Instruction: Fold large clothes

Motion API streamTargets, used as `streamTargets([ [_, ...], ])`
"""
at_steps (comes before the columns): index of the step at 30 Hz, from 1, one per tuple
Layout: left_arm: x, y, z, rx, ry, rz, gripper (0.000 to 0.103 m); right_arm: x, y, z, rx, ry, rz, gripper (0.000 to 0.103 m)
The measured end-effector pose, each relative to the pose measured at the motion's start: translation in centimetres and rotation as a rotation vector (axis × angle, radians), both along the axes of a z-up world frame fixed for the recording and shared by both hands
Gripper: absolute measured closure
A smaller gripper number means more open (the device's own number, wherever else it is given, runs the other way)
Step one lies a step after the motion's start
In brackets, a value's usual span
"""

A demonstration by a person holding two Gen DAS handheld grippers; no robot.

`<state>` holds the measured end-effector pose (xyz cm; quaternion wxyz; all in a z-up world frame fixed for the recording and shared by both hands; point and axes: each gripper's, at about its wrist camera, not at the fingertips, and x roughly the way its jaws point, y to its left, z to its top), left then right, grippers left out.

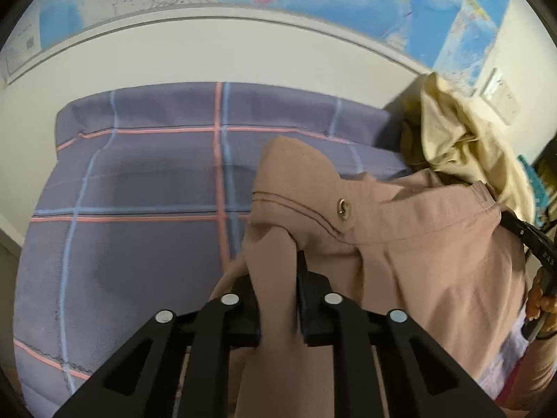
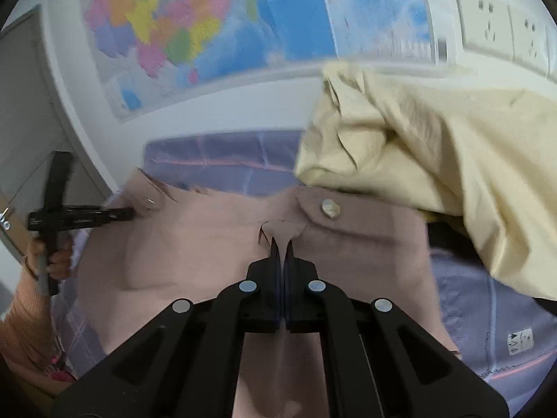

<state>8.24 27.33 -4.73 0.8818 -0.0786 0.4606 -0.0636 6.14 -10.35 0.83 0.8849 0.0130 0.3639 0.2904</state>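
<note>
Left claw (image 1: 276, 278) pinches a bunched fold of the tan buttoned garment (image 1: 400, 244). Right claw (image 2: 281, 244) is pressed together on its edge beside the button (image 2: 330, 208), above the plaid bed (image 1: 139, 244).

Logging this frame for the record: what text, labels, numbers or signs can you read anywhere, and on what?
"BAS": partial white letters on the right gripper body, left wrist view; the rest is cut off.
Wall map: place names too small and blurred to read.
White tag on the plaid bed cover: small triangle symbols only, no legible words.
Pink garment, its button and cream garment: no text visible.
</note>
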Motion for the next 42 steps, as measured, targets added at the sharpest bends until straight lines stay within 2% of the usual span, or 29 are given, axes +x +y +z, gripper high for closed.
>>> streamTargets([
  [2,0.4,0.1,-1.3,0.016,0.042,0.005,0.071,1.5,0.3,-2.3,-0.046,0.079,-0.014,0.098],
  [5,0.4,0.4,-2.1,0.000,0.056,0.021,0.057,2.0,-0.3,-3.9,-0.020,0.135,-0.026,0.093],
  [8,-0.3,0.8,-1.4,0.020,0.027,0.032,0.048,0.8,-1.4,-3.0,0.016,0.108,-0.036,0.076],
  [9,-0.8,0.7,-1.0,0.042,0.010,0.036,0.048,0.3,-1.8,-2.5,0.022,0.090,-0.037,0.066],
  [10,-1.4,0.5,-0.6,0.063,-0.014,0.031,0.047,0.2,-1.8,-2.1,0.025,0.077,-0.038,0.062],
  [14,-3.6,-0.3,0.5,0.094,-0.080,0.000,0.038,-2.7,-3.7,-0.8,0.040,0.042,-0.021,0.060],
  [19,-4.5,-1.3,-0.6,0.118,-0.054,-0.024,0.038,-5.0,-5.0,-1.7,-0.012,0.044,-0.009,0.060],
  [23,-4.0,-1.2,-2.0,0.114,-0.011,0.011,0.040,-3.9,-5.1,-4.0,-0.035,0.078,-0.049,0.065],
  [25,-4.4,-1.2,-1.9,0.123,-0.018,0.026,0.040,-3.5,-5.4,-4.5,-0.004,0.098,-0.063,0.065],
  [34,-6.4,-2.6,-0.9,0.237,-0.058,0.041,0.037,-5.7,-7.1,-2.6,0.044,0.073,-0.058,0.059],
  [37,-7.1,-2.6,-0.9,0.234,-0.061,0.030,0.034,-7.1,-7.9,-2.1,0.034,0.056,-0.060,0.053],
  [42,-7.7,-2.2,-1.4,0.242,-0.051,0.043,0.034,-9.1,-9.2,-2.2,0.011,0.047,-0.085,0.050],
])
